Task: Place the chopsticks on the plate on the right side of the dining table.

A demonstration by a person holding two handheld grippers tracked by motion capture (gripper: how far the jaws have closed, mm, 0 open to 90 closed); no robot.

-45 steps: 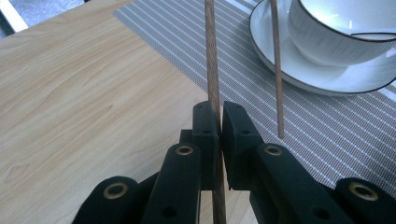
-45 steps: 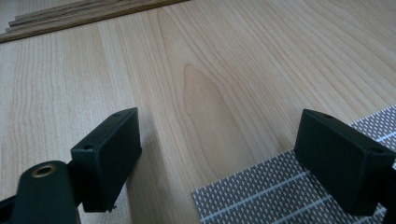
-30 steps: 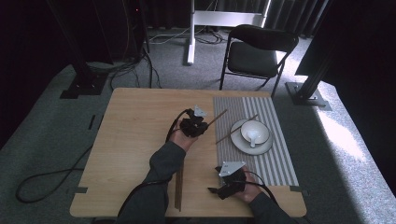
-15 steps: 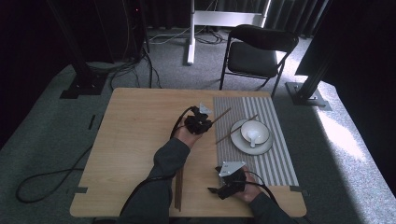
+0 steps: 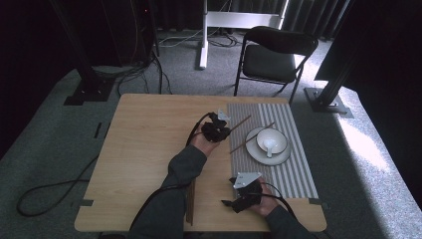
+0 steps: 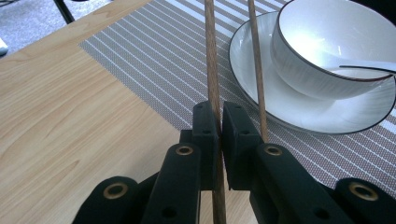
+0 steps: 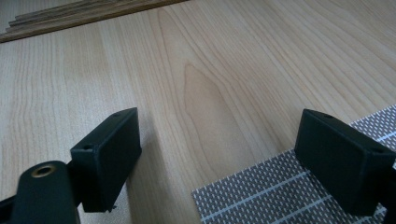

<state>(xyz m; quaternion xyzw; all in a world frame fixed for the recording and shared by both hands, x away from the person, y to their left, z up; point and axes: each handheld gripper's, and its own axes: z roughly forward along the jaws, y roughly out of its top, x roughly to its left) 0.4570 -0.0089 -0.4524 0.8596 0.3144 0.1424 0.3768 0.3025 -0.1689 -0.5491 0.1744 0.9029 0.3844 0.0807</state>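
Observation:
My left gripper (image 5: pixel 223 130) (image 6: pixel 220 116) hovers at the striped placemat's (image 5: pixel 293 174) left edge, shut on a brown chopstick (image 6: pixel 210 65) that points up and right (image 5: pixel 241 122). A second chopstick (image 5: pixel 251 138) (image 6: pixel 256 70) lies on the mat beside the white plate (image 5: pixel 255 152) (image 6: pixel 289 109). The plate carries a white bowl (image 5: pixel 271 140) (image 6: pixel 327 51) with a white spoon (image 6: pixel 369 69) in it. My right gripper (image 5: pixel 232 201) (image 7: pixel 219 154) is open near the table's front edge, over the mat's near left corner (image 7: pixel 275 198), with nothing between its fingers.
Several more chopsticks (image 5: pixel 190 201) (image 7: pixel 70 16) lie together on the wooden table (image 5: pixel 144 144) near the front edge, left of my right gripper. A black chair (image 5: pixel 273 55) stands behind the table. Cables (image 5: pixel 45 194) run over the floor at the left.
My left gripper has drifted slightly right and away, toward the placemat, still holding the chopstick. The right gripper has stayed where it was.

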